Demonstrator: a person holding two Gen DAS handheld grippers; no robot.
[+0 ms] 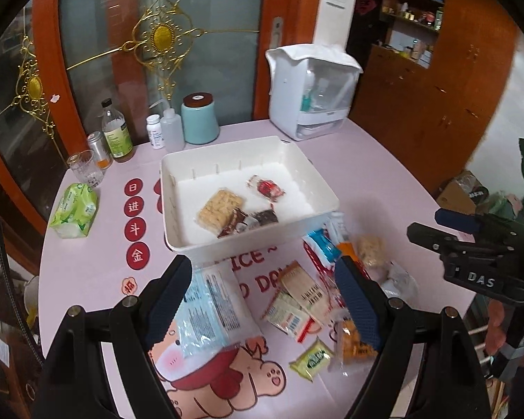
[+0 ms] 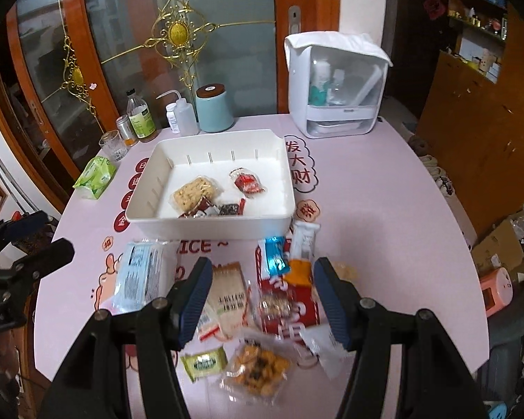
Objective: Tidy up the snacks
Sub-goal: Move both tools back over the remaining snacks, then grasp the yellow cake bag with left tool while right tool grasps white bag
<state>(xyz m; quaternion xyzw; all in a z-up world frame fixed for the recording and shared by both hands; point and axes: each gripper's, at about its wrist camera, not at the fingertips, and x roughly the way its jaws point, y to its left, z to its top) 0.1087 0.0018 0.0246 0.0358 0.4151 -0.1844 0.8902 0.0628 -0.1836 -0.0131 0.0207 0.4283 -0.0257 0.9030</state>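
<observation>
White bin [image 2: 209, 225] holds four wrapped snacks [image 2: 195, 193] — more lie outside

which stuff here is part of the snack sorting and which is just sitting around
Job: white bin, snacks already inside it, loose snack packets in front of it.
Lying about: tissue pack, bottles, glass, blue canister, white appliance.

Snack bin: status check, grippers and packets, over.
Left gripper and right gripper open, empty. White bin holds a few snacks; loose packets on table. Nothing blocking.
</observation>
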